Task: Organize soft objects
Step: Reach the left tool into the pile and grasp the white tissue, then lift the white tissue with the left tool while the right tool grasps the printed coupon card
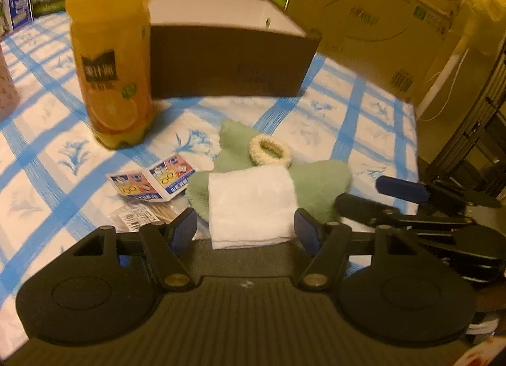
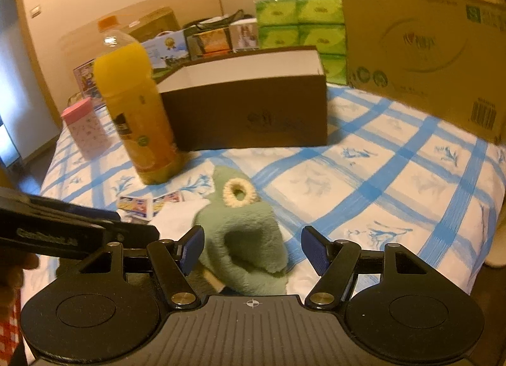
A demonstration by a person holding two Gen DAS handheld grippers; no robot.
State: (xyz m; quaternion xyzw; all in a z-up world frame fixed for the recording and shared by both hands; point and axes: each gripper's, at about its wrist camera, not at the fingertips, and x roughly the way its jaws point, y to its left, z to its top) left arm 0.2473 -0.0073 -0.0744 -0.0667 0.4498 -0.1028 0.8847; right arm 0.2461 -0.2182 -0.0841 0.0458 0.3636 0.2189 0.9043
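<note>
On a table covered by a blue-checked cloth, a folded white towel is seen lying on a green plush piece, with a cream hair tie resting on the plush at about 12 o'clock from the towel.

The left gripper is held with its jaws apart on either side of the towel's near end; the pads are not pressed on it.

In the right wrist view, the right gripper is likewise spread, with the green plush between its fingers and not clamped.

A bottle of orange juice is stood at 10 o'clock from the towel, and an open brown box at 12 o'clock. A printed leaflet is laid at 9 o'clock, touching the plush.
</note>
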